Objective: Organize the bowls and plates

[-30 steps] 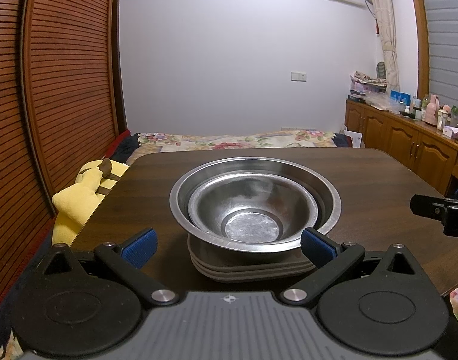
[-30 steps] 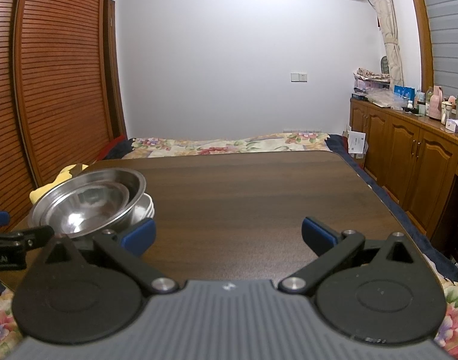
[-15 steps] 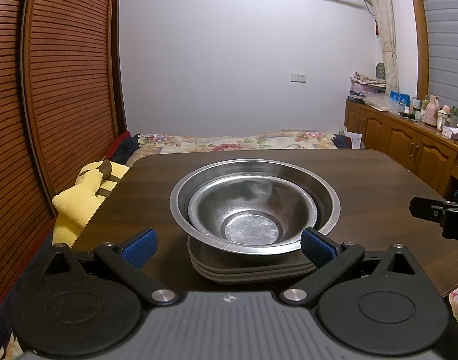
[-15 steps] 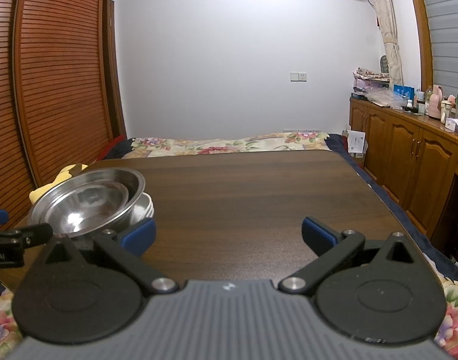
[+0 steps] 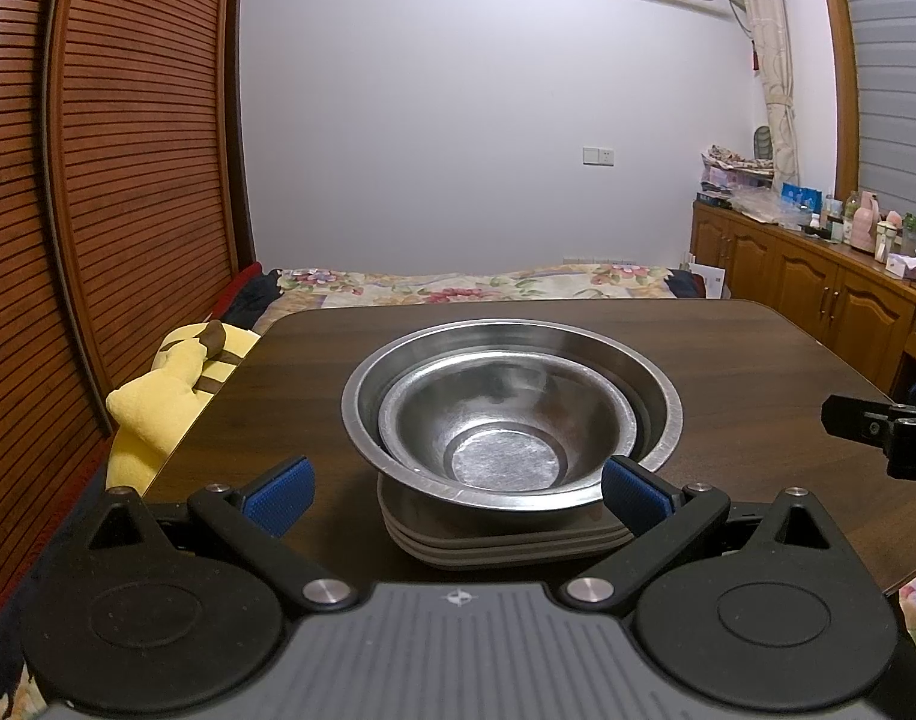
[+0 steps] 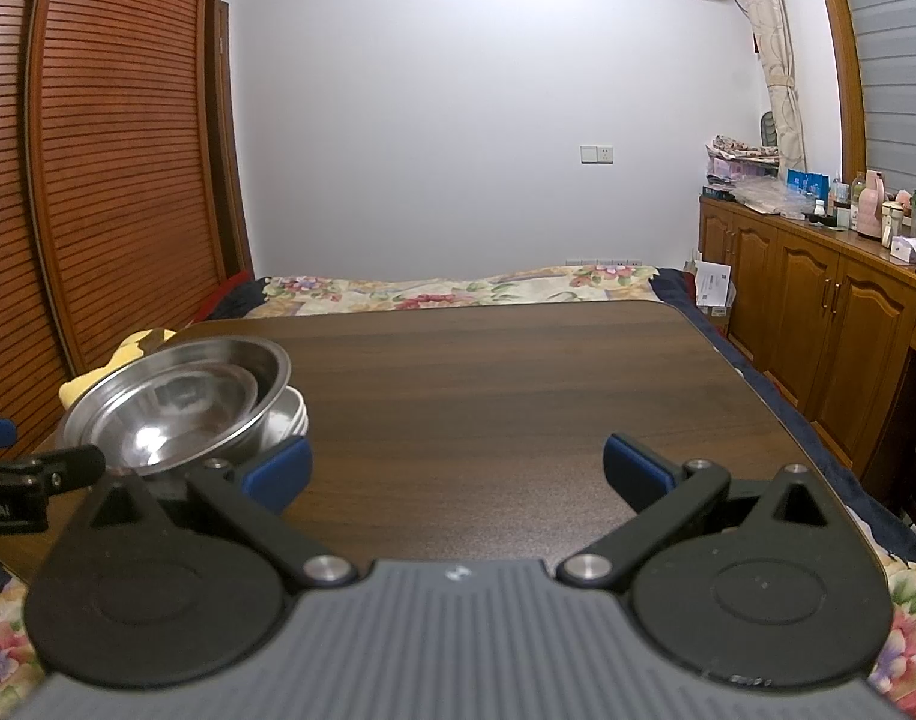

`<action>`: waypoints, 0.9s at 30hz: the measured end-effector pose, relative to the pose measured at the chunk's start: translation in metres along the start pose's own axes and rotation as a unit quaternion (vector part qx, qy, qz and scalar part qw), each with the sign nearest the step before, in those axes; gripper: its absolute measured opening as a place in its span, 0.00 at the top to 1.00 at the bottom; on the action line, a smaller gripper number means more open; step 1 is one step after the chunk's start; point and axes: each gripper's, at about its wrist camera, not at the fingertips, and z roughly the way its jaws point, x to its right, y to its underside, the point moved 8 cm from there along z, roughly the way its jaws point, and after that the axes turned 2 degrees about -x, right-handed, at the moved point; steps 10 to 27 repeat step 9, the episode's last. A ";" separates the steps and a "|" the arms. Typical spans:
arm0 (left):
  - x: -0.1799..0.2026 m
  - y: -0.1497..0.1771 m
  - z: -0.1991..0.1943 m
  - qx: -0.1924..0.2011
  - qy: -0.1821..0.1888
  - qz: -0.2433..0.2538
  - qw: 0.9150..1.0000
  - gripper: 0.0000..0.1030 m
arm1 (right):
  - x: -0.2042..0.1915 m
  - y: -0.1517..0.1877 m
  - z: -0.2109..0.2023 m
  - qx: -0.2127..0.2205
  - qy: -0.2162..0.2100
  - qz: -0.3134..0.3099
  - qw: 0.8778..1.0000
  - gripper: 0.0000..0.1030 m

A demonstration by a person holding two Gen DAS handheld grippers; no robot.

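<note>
Bowls first: a small steel bowl [image 5: 500,420] sits nested inside a larger steel bowl [image 5: 656,384], and both rest on a stack of flat grey plates [image 5: 506,546]. Take that stack as your landmark. It stands on the dark wooden surface [image 6: 518,384] towards its left side, and the rest of the surface beyond and to the right of it looks bare.

Your left tool [image 5: 455,489] is wide open and holds nothing; its blue pads [image 5: 278,487] sit either side of the stack at about plate height, though you cannot tell from this view whether the right pad touches the big bowl's rim. Your right tool [image 6: 457,468] is also spread wide and empty, well to the right of the stack over bare surface.

Expect the steel to be light, stiff and slick, so a pinch on the curved wall would likely slide. Take a bowl by its rolled rim, one pad inside and one outside. The inner bowl probably sits loose and may rattle or shift if you tilt the outer one. The plates look heavier and harder; whether they are ceramic or plastic is unclear, so grip an edge firmly and keep them level.

A yellow soft toy [image 5: 170,384] lies off the surface's edge, left of the stack.
</note>
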 end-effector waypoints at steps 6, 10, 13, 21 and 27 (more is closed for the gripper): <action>0.000 0.000 0.000 0.000 0.000 0.000 1.000 0.00 | 0.000 0.000 -0.001 0.002 0.001 0.000 1.000 0.00; 0.000 0.000 0.000 0.000 0.000 0.000 1.000 0.00 | 0.000 0.000 -0.001 0.002 0.001 0.000 1.000 0.00; 0.000 0.000 0.000 0.000 0.000 0.000 1.000 0.00 | 0.000 0.000 -0.001 0.002 0.001 0.000 1.000 0.00; 0.000 0.000 0.000 0.000 0.000 0.000 1.000 0.00 | 0.000 0.000 -0.001 0.002 0.001 0.000 1.000 0.00; 0.000 0.000 0.000 0.000 0.000 0.000 1.000 0.00 | 0.000 0.000 -0.001 0.002 0.001 0.000 1.000 0.00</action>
